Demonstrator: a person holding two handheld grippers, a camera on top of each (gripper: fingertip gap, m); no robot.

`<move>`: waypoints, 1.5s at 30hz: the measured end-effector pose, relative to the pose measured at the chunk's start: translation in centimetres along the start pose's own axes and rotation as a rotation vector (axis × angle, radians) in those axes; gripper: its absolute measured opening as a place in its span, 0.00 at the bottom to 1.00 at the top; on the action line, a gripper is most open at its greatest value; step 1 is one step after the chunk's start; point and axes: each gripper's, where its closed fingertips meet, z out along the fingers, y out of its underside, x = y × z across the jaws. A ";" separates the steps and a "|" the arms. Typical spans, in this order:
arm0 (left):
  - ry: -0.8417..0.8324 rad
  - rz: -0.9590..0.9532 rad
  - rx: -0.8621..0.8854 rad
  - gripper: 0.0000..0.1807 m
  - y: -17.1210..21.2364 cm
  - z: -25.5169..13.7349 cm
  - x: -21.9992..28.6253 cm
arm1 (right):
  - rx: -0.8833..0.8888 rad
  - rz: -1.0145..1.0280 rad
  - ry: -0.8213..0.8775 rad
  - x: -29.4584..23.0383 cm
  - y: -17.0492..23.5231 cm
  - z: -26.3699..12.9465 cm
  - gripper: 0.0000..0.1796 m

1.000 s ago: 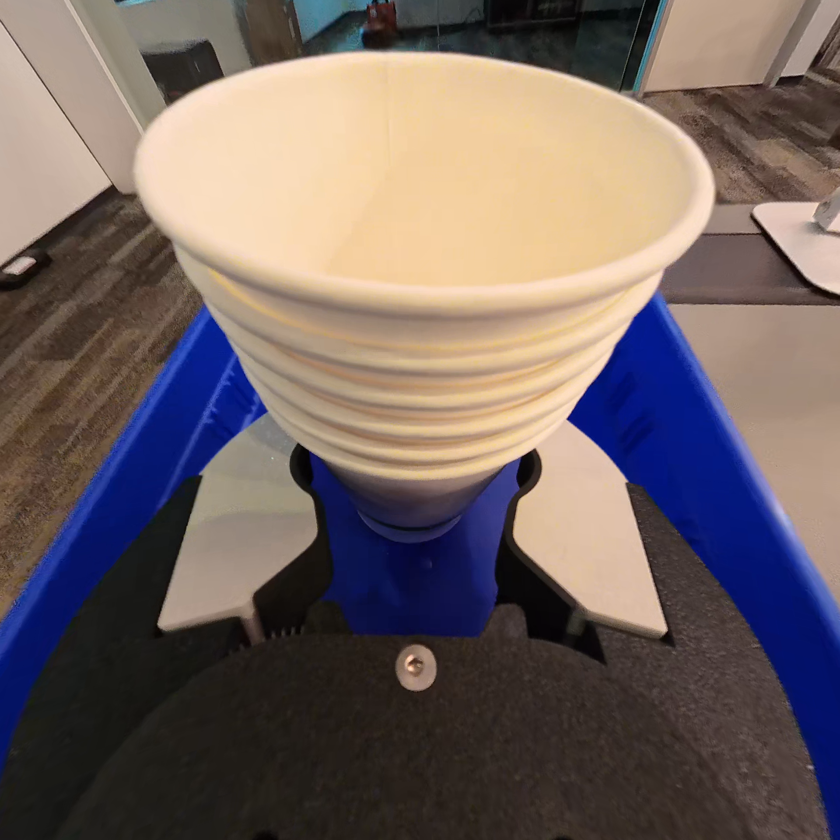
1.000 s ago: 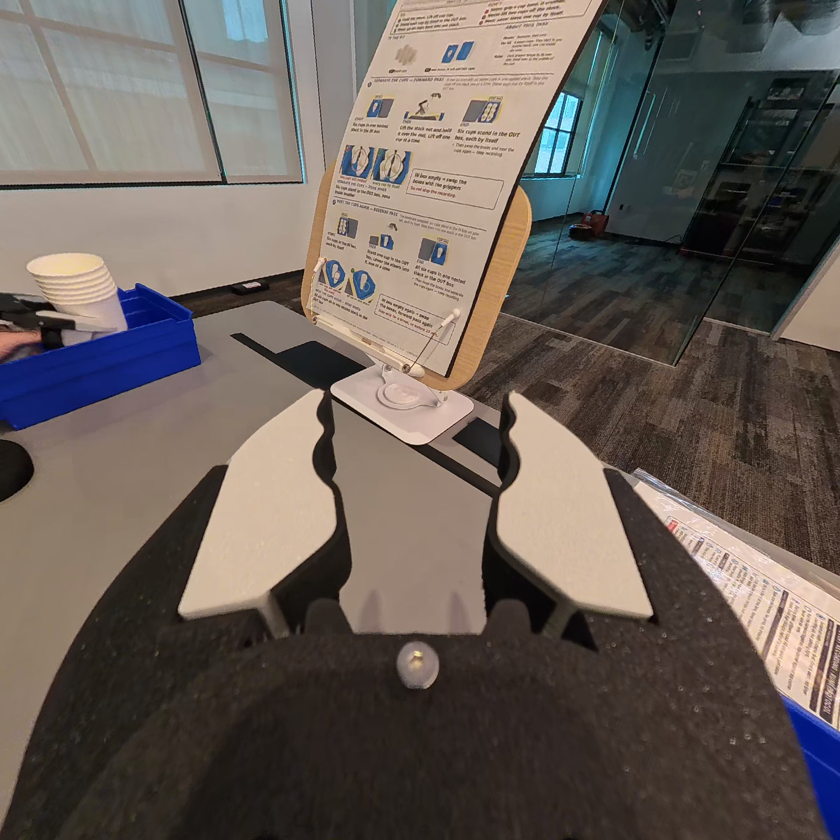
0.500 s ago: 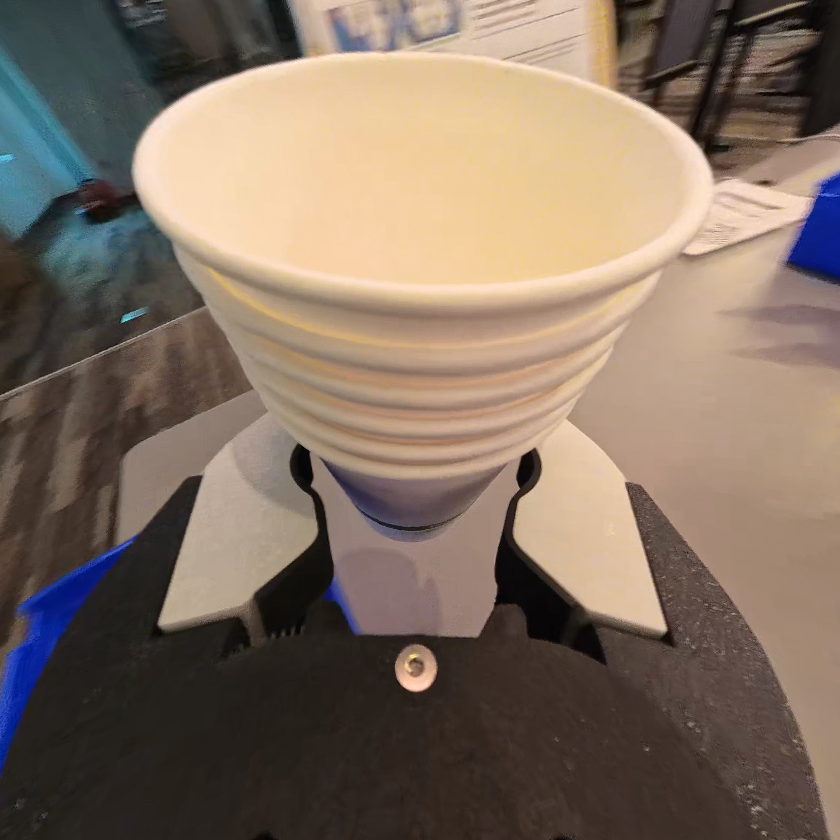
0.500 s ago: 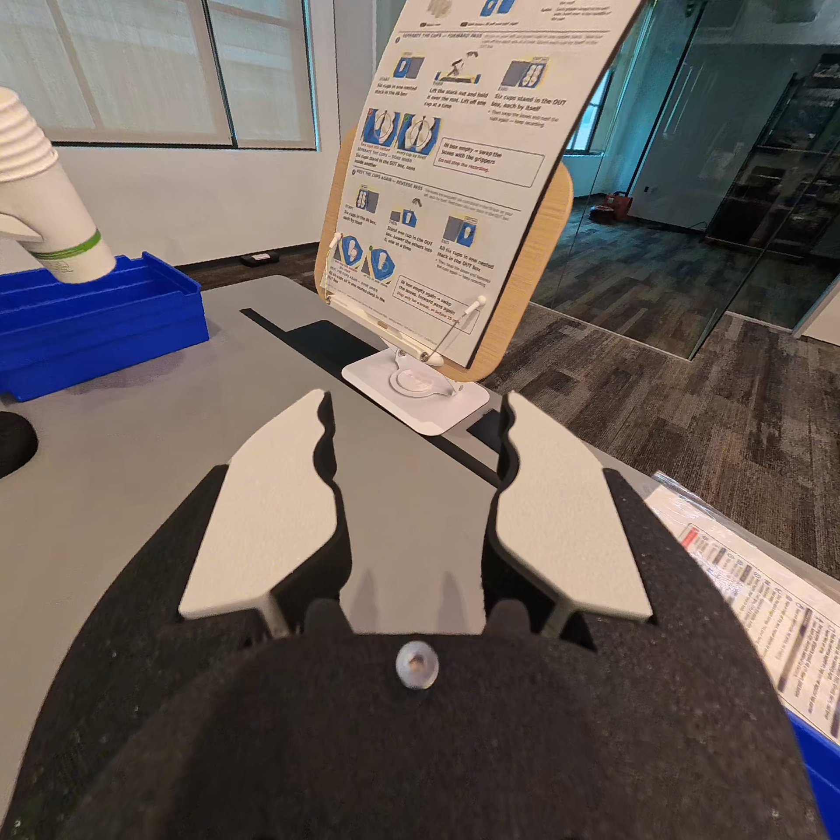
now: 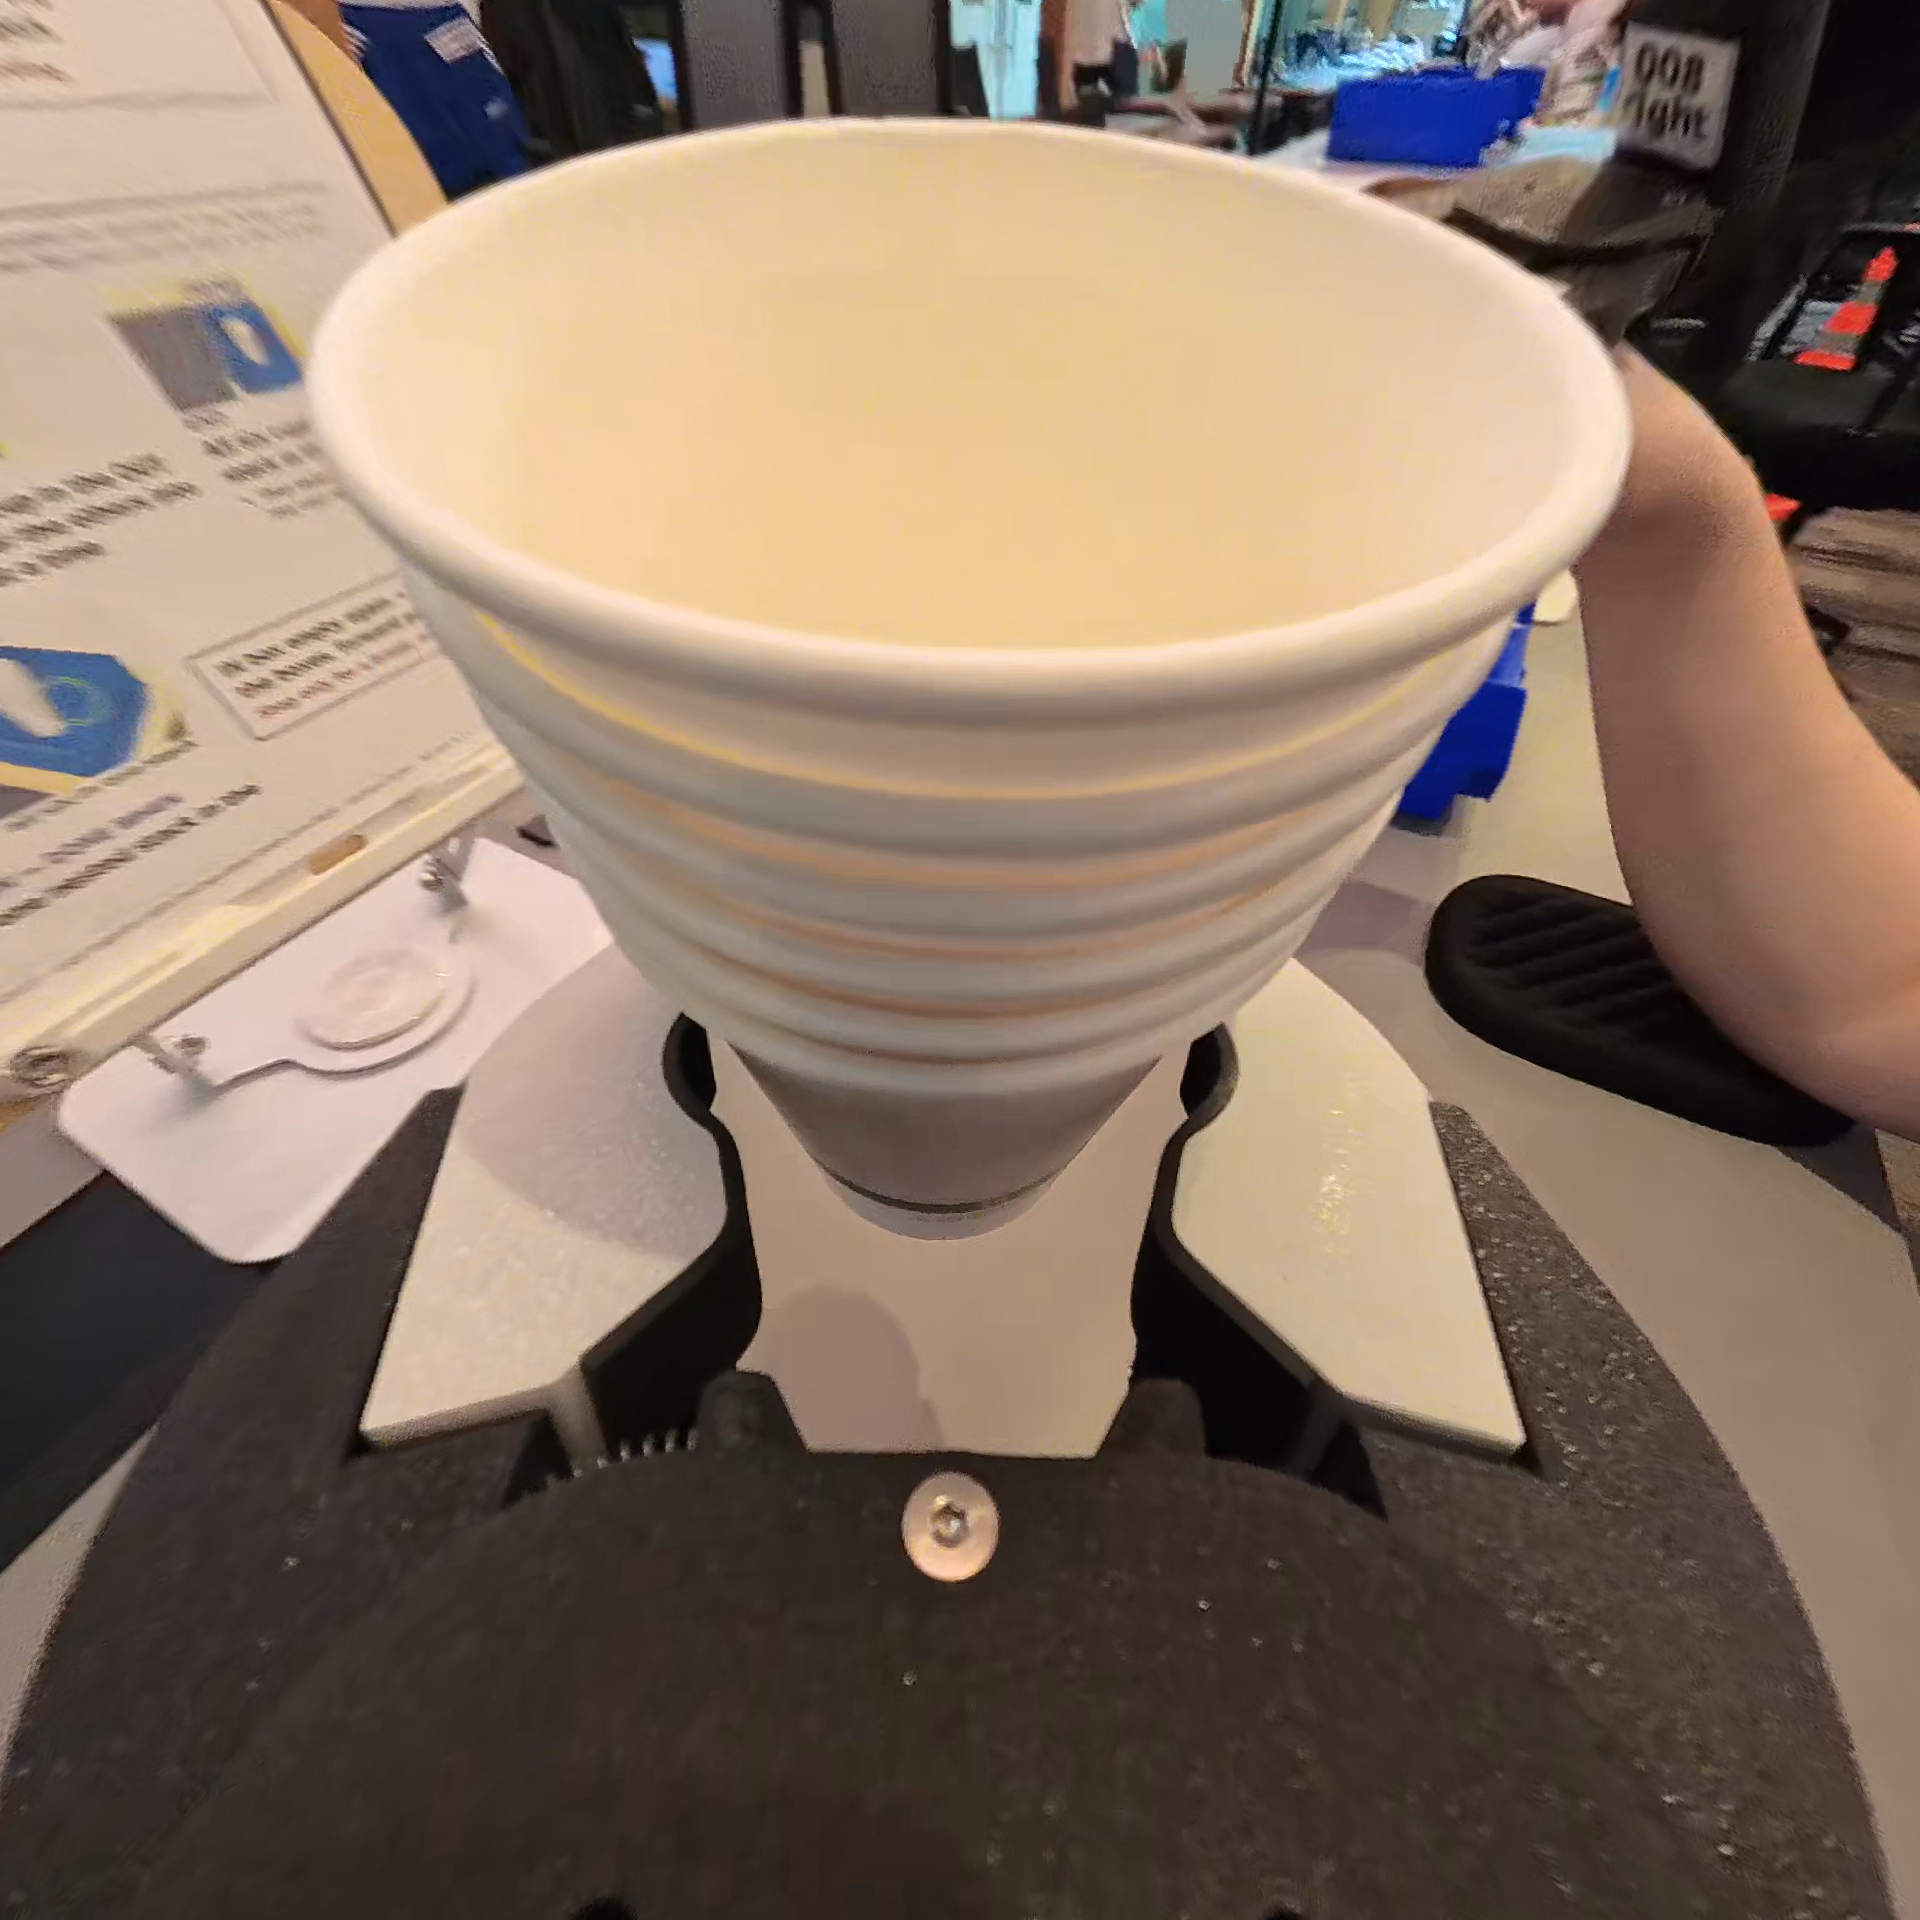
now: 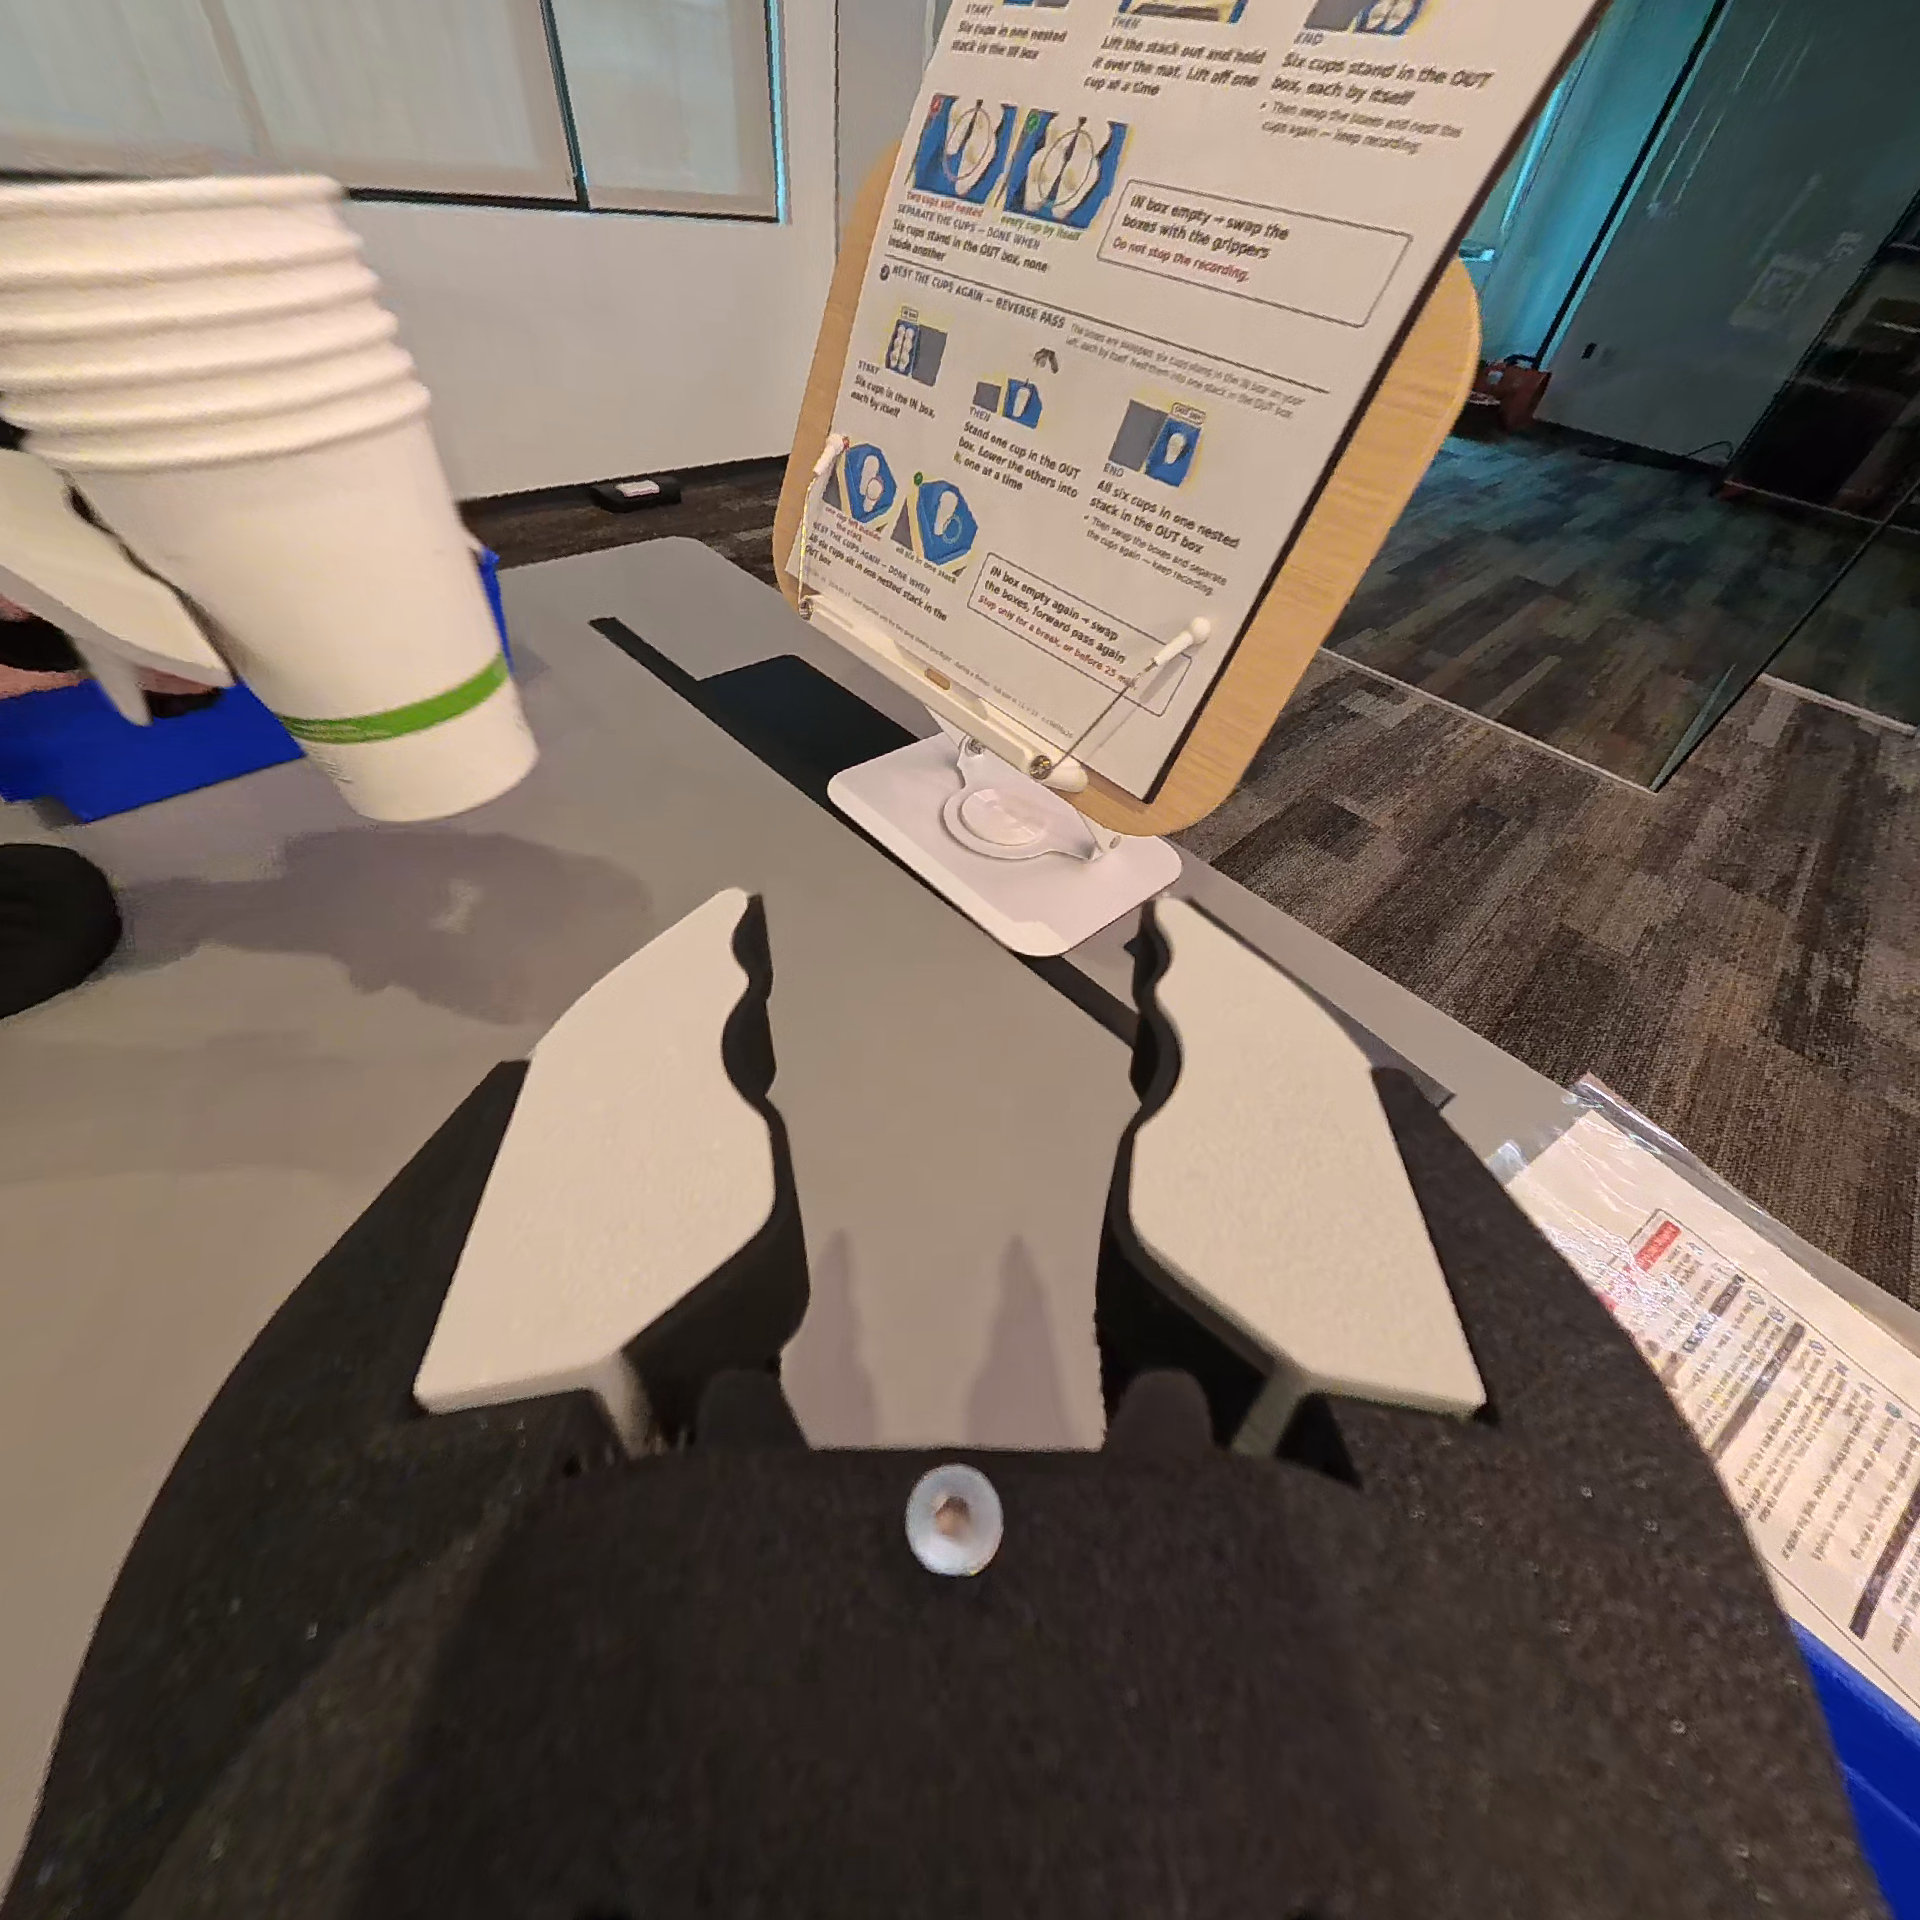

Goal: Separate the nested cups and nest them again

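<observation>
At the far left of the right wrist view, a blue bin (image 6: 125,743) sat on the grey desk (image 6: 312,1091), partly hidden behind the left hand-held gripper (image 6: 114,613), whose pale fingers were pressed against the lower wall of a stack of nested cups (image 6: 270,488). That stack was white paper with a green band near its base, held in the air above the desk and tilted slightly, its shadow falling on the surface beneath. In the left wrist view the left hand-held gripper (image 5: 940,1132) was closed on the stack of nested cups (image 5: 966,623) from both sides, with the open mouth of the top cup facing the camera and several rolled rims showing below it; how many cups it held could not be counted with certainty. Farther right stood an instruction board (image 6: 1132,343) with a wooden back on a white stand (image 6: 1013,842), resting on the desk by a black strip (image 6: 790,707). In front of it the right hand-held gripper (image 6: 951,935) hung wide open over bare desk, holding nothing. To its right lay a printed sheet in a clear sleeve (image 6: 1745,1382), apparently over the edge of another blue bin (image 6: 1870,1756). In the left wrist view a person's forearm (image 5: 1745,790) reached in at the right, above a black ribbed pad (image 5: 1579,997).
</observation>
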 end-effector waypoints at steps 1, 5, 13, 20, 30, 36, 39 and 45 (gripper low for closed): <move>0.016 -0.003 -0.012 0.49 0.3 0.7 0.1 | -0.009 -0.010 -0.011 -0.4 -0.1 -0.1 0.36; 0.043 0.011 -0.077 0.49 2.1 2.1 0.4 | -0.040 -0.103 -0.138 -4.2 -0.8 -0.5 0.30; 0.004 0.087 -0.138 0.49 3.8 2.3 0.2 | -0.089 -0.466 -0.404 -15.3 -3.4 1.1 0.11; -0.025 0.123 -0.203 0.49 5.9 3.5 0.4 | -0.302 -0.663 -0.438 -19.9 -5.8 3.4 0.05; -0.013 0.141 -0.220 0.49 6.5 4.4 1.4 | -0.447 -0.606 -0.437 -20.8 -4.8 4.7 0.10; -0.005 0.160 -0.230 0.49 6.6 4.8 1.9 | -0.496 -0.610 -0.434 -20.3 -3.6 5.7 0.11; -0.001 0.167 -0.230 0.49 6.6 4.9 2.1 | -0.519 -0.630 -0.425 -20.0 -3.1 6.4 0.10; 0.004 0.177 -0.236 0.49 6.7 4.9 2.3 | -0.582 -0.584 -0.458 -19.5 -1.8 7.0 0.06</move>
